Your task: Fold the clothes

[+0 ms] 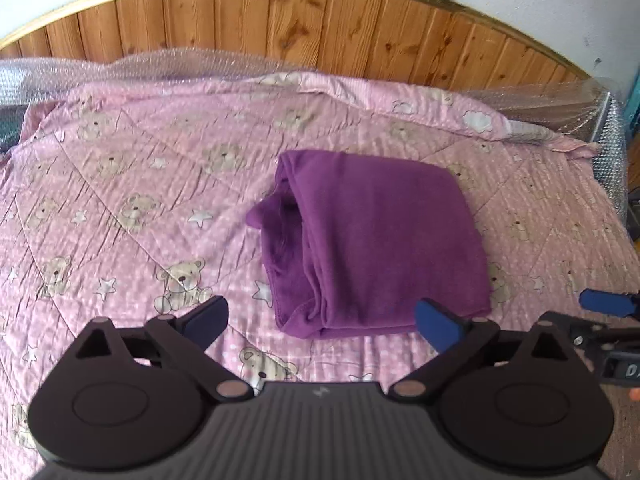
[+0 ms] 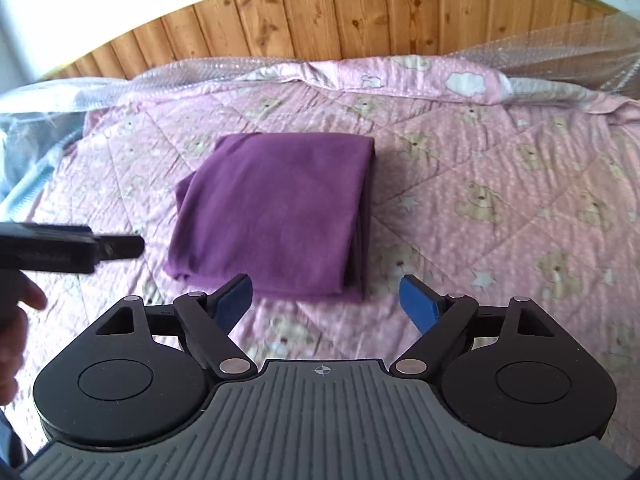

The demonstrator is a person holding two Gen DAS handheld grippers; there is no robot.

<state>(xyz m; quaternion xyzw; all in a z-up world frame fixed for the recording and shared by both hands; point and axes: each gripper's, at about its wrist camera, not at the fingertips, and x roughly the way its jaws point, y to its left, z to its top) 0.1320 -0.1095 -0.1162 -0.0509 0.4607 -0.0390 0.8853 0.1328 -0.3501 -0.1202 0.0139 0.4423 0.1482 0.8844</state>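
The folded purple garment (image 1: 376, 240) looks like soft, matt fleece, lying on a pink quilted cotton bedspread (image 1: 120, 184) with puckered stitching. Behind it stands a glossy knotty pine headboard (image 1: 280, 20), edged below by clear bubble wrap (image 1: 168, 64).

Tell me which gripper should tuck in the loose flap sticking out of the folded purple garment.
Left, probably. The loose flap bulges from the folded purple fleece garment on the left gripper's side; the right gripper faces the tidier edge. Both are open and empty.

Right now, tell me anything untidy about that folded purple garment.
The purple garment lies folded on the pink quilt, but a loose flap sticks out of its left side, spoiling the neat rectangle.
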